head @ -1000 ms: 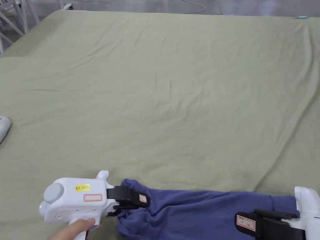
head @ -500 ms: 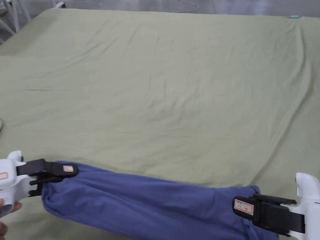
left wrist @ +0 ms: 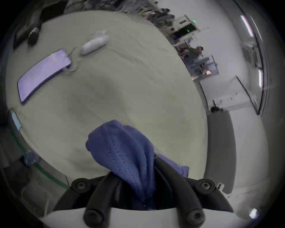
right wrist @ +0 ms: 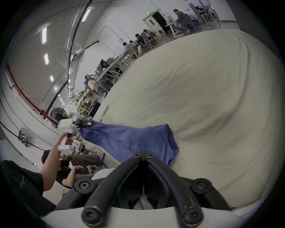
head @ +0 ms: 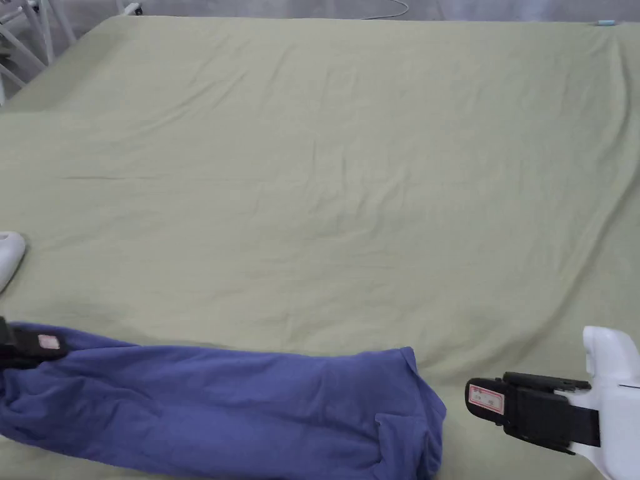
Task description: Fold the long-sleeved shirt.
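We see the blue long-sleeved shirt (head: 212, 409) bunched, unfolded, on the counter (head: 325, 187); left hand-held gripper (left wrist: 135, 189) clamps its end, right hand-held gripper (right wrist: 144, 155) beside it closed, empty.

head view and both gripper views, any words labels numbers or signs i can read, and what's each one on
No text here is legible.
Red-edged sticker on the right gripper: too small to read.
Pale sticker on the left gripper: blurred.
Yellow sticker on the left gripper's white body: too small.
Print on a black sleeve: too small.
Green sign above a door: too small.
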{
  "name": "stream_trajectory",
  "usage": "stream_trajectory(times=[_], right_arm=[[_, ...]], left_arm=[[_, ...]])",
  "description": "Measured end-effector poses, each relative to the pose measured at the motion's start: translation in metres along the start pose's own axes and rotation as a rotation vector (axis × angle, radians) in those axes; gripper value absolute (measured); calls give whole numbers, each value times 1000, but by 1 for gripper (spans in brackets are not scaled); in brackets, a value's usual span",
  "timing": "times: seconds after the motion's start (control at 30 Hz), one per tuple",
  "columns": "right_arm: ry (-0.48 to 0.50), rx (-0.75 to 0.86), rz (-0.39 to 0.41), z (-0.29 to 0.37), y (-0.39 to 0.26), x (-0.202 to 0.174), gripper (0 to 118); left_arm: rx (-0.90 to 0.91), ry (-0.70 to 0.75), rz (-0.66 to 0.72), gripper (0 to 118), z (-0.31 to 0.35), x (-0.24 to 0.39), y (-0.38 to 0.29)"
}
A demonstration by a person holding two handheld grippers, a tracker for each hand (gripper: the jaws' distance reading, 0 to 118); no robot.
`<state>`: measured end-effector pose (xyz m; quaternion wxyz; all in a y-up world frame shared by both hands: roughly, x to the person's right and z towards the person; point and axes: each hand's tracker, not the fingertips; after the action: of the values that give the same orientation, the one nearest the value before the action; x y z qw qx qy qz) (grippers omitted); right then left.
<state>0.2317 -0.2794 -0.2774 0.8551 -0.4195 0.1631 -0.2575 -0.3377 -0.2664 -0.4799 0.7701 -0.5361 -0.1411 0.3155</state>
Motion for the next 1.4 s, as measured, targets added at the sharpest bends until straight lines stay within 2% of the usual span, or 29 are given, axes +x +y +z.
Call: stream_trajectory(times=[0.1,0.2,0.27,0.37,0.4,0.5,0.6,0.63,0.67,0.7,0.73,0.77,0.87,0.9,1.03,1.1,1.13,1.17,1.2,1.27,1.33,1.4], right_arm=[[-47,-2,20,4,1,-8,0],[-71,0,30,10,0,-15,0],[-102,1,54,16,-4,-19,0],[-139,-10,61,25,-10,-20,0],[-144,-12,56,30,-11,-19,0],[-150,-6,40,44,-15,-13,0],[-147,4,36,53,-17,-9,0],[-145,5,37,55,-17,-8,0],[-141,9,38,56,-18,-7,0],[-138,16,39,57,-18,-7,0],[-130,27,38,59,-18,-7,0],[-118,35,33,61,-18,-6,0],[-78,76,9,73,-16,-7,0],[-62,98,3,79,-15,-7,0],[-19,187,-12,105,-12,-10,0],[14,250,-24,118,-11,-11,0],[38,276,-33,123,-11,-13,0],[65,296,-43,127,-11,-13,0],[96,311,-55,130,-11,-12,0],[129,322,-61,131,-11,-13,0],[128,320,-64,128,-12,-13,0],[111,297,-70,121,-13,-15,0]], left_arm=[[15,-16,-153,0,-15,76,-31],[82,157,-376,0,-70,152,-85],[-12,203,-485,0,-118,173,-112],[-149,138,-450,0,-174,188,-152],[-186,140,-475,0,-189,195,-166],[-182,249,-563,0,-220,211,-202],[-131,275,-540,5,-229,215,-213],[-115,279,-562,14,-230,225,-223],[-118,255,-601,29,-231,226,-224],[-115,247,-610,58,-231,227,-225],[-123,204,-599,101,-229,228,-226],[-142,123,-577,118,-229,238,-234],[-156,79,-616,118,-221,254,-245],[-158,20,-606,118,-217,267,-248],[-195,-155,-479,117,-186,277,-227],[-181,-291,-392,110,-156,268,-204],[-132,-328,-390,67,-140,266,-191],[-75,-261,-433,17,-127,264,-181],[-4,-167,-466,0,-114,257,-171],[78,-66,-480,0,-98,236,-154],[55,-6,-484,0,-100,220,-148],[1,189,-591,0,-116,211,-161]])
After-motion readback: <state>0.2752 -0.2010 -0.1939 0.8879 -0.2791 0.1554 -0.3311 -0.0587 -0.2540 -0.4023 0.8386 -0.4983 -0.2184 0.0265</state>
